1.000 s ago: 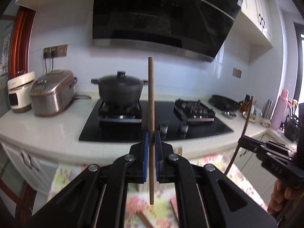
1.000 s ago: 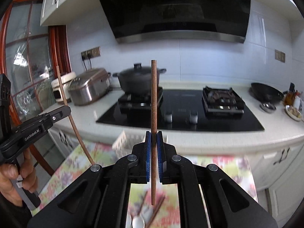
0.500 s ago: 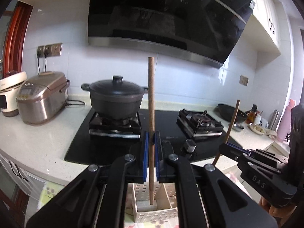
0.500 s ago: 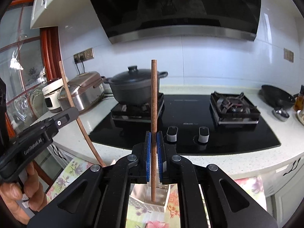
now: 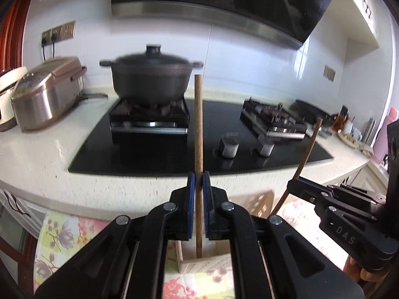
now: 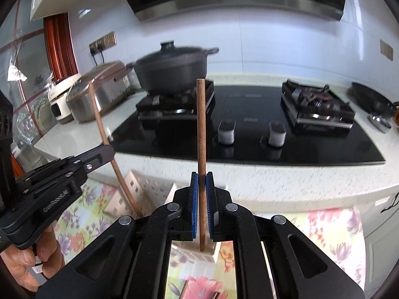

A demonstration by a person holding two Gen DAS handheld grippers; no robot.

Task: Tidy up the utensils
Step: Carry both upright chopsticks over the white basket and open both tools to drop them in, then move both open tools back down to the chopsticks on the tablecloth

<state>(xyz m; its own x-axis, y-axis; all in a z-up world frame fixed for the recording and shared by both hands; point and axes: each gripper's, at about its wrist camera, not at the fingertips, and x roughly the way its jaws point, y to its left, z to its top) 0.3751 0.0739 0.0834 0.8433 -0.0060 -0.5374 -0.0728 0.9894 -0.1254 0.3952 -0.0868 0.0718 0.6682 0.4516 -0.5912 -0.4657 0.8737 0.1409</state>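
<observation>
A: big stuff first: white desk (image 5: 37, 154) with a black gas hob (image 5: 154, 149) set in it, dark lidded pot (image 5: 150, 74) on the left burner, steel rice cooker (image 5: 45, 92) off to the left

B: and below that?

A: floral cloth (image 6: 334, 226) in front of the cabinets, with a white perforated utensil basket (image 6: 147, 186) sitting on it

B: grippers?

A: left gripper (image 5: 198, 182) has its jaws clamped on a brown chopstick (image 5: 198, 124), held upright, lower tip down inside the basket. right gripper (image 6: 202, 182) does the same with a second chopstick (image 6: 201, 124), also upright, tip inside a basket compartment

B: which compartment?

A: can't tell, the gripper bodies block most of it

B: spacing?

A: side by side, near each other, not touching
</observation>
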